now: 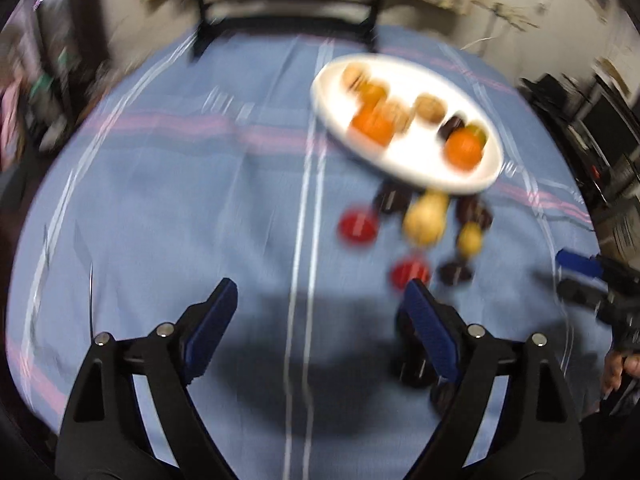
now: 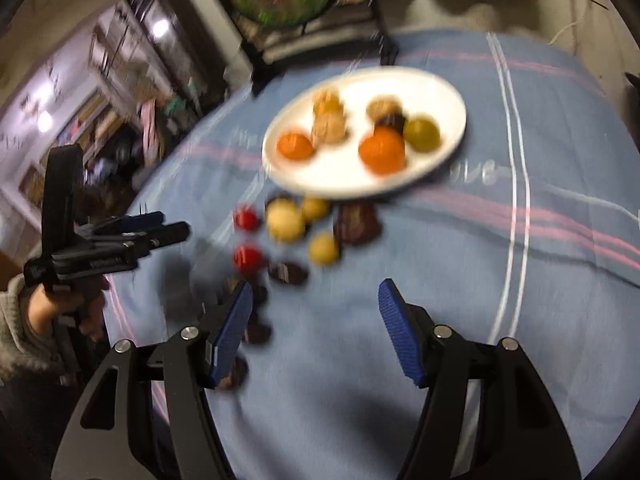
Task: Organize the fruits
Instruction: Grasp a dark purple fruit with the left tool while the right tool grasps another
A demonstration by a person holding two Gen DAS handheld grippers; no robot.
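Observation:
A white plate (image 1: 404, 160) (image 2: 340, 176) on the blue cloth holds two oranges (image 1: 372, 124) (image 2: 382, 150), a green fruit (image 2: 421, 134), tan fruits and a dark one. Loose fruit lies in front of it: two red ones (image 1: 357, 226) (image 2: 248, 258), yellow ones (image 1: 425, 220) (image 2: 285, 220) and dark ones (image 2: 356, 222). My left gripper (image 1: 320, 300) is open and empty, above the cloth short of the loose fruit. My right gripper (image 2: 316, 300) is open and empty, also short of the fruit. Both views are blurred.
A blue striped cloth (image 1: 180, 200) covers the round table. A black chair (image 1: 288, 12) stands at the far edge. The right gripper shows in the left wrist view (image 1: 576, 276); the left gripper shows in the right wrist view (image 2: 160, 226). Cluttered shelves stand to the left.

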